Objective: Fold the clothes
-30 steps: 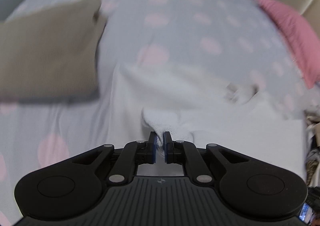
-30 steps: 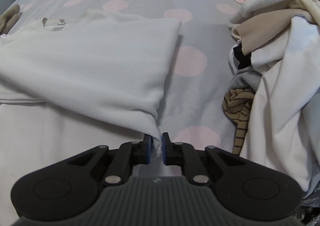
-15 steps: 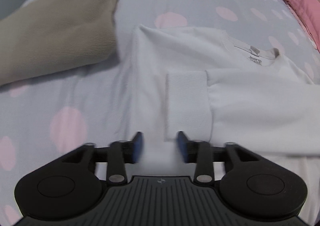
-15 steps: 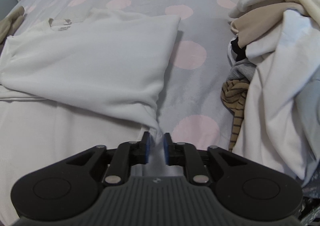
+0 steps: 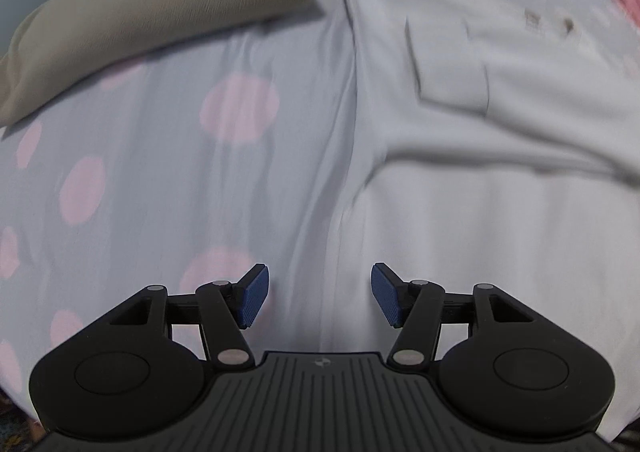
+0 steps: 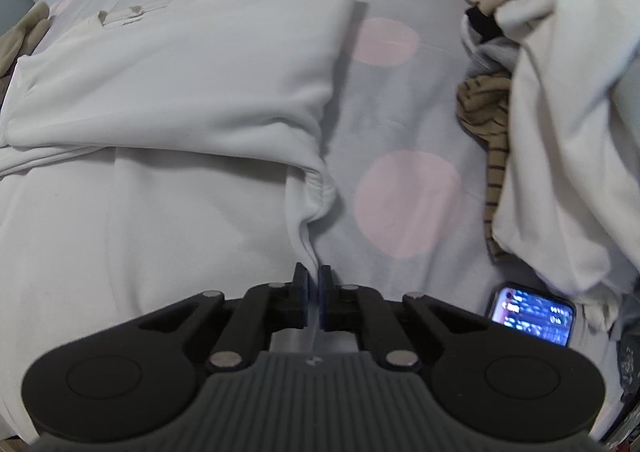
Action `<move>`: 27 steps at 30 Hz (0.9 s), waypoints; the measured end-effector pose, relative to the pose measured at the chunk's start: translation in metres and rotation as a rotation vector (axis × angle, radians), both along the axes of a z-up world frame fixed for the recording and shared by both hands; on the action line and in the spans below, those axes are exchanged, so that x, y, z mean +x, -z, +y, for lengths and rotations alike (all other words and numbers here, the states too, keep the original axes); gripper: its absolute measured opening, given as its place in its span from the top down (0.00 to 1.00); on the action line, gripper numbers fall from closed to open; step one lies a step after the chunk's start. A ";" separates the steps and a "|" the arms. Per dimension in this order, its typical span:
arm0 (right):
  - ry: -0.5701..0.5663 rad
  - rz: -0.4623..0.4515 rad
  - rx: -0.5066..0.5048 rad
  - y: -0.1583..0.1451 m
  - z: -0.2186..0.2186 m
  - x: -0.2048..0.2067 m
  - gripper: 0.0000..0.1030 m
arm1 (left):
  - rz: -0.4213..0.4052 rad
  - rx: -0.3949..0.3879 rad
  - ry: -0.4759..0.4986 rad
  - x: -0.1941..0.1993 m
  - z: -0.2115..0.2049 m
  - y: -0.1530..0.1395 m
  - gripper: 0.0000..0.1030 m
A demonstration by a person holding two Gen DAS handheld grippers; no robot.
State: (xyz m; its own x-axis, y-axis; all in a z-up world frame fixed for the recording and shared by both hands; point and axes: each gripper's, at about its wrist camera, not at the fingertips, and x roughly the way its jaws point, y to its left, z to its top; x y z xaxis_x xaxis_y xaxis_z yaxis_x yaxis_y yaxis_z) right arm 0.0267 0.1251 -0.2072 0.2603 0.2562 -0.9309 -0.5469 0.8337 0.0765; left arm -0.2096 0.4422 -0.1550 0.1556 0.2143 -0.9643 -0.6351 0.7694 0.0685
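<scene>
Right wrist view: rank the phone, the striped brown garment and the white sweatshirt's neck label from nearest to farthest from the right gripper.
1. The phone, lit screen, on the bed just right of the right gripper, which is shut on the white sweatshirt.
2. The striped brown garment, farther up on the right, at the clothes pile's edge.
3. The neck label, far upper left.

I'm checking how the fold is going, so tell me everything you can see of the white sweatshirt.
The white sweatshirt is a soft, thick knit with a ribbed cuff and a neck label. It lies flat on the dotted bedsheet, both sleeves folded across the chest, the body spread towards the cameras with long creases. The right gripper is shut on a pinch of its side edge. The left gripper hangs open over its other edge, its jaws just opened, nothing between them. A beige garment lies beside it.
</scene>
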 end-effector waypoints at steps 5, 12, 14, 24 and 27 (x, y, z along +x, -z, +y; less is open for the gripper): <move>0.026 0.010 0.029 -0.013 -0.015 -0.016 0.88 | 0.060 -0.042 0.007 -0.018 -0.016 0.004 0.46; 0.033 0.121 0.073 -0.012 -0.036 -0.050 0.62 | 0.168 -0.083 0.031 -0.036 -0.040 0.016 0.45; 0.034 0.165 0.067 -0.008 -0.039 -0.060 0.62 | 0.206 -0.089 0.025 -0.041 -0.043 0.022 0.45; -0.038 0.168 0.020 -0.010 -0.034 -0.091 0.95 | 0.147 -0.168 0.028 -0.049 -0.047 0.018 0.96; -0.001 0.138 0.062 -0.028 -0.044 -0.091 0.95 | 0.103 -0.147 0.026 -0.052 -0.046 0.005 0.97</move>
State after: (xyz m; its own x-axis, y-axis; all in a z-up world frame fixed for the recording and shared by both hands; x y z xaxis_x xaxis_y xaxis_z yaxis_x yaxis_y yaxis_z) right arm -0.0640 0.0813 -0.1790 0.1304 0.3145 -0.9403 -0.5287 0.8243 0.2024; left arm -0.2617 0.3958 -0.1600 0.0583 0.0670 -0.9960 -0.6104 0.7919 0.0176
